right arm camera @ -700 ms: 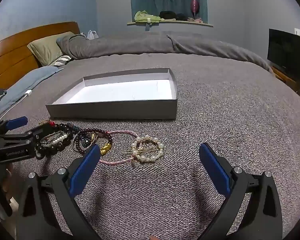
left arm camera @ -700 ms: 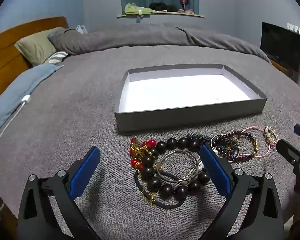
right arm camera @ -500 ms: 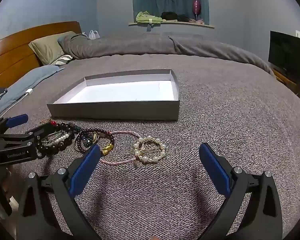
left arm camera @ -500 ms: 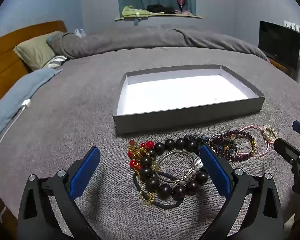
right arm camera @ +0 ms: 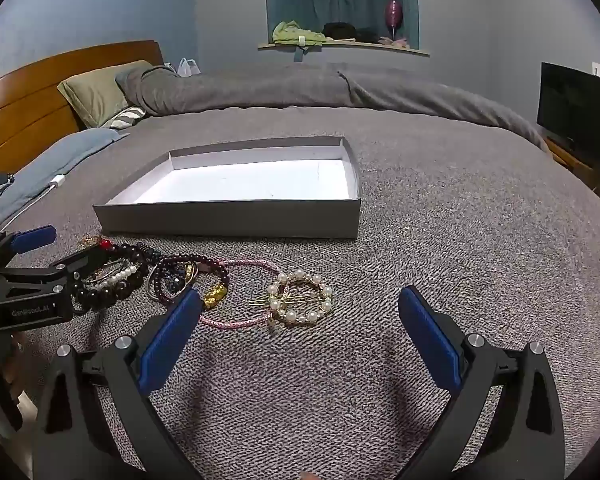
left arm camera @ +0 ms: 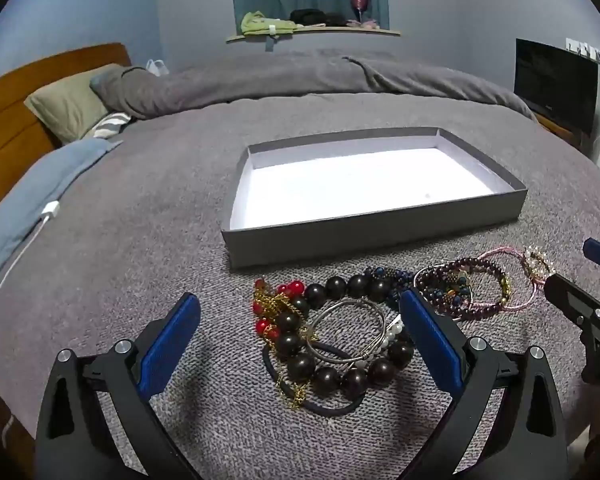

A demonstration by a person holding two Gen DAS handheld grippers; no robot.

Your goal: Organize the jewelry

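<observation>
Only the left wrist view shows the black hair tie (left arm camera: pixel 324 404) under the dark wooden bead bracelet (left arm camera: pixel 340 336) and silver bangle (left arm camera: pixel 346 330); the right wrist view shows the pearl ring clip (right arm camera: pixel 300 298) clearly. Both the left gripper (left arm camera: pixel 298 336) and right gripper (right arm camera: pixel 300 332) have jaws wide open, holding nothing. All the jewelry lies on the grey bed (right arm camera: pixel 440 240), at 6 o'clock of the empty grey box (left arm camera: pixel 372 236). A pink cord bracelet (right arm camera: pixel 240 322) touches the clip.
</observation>
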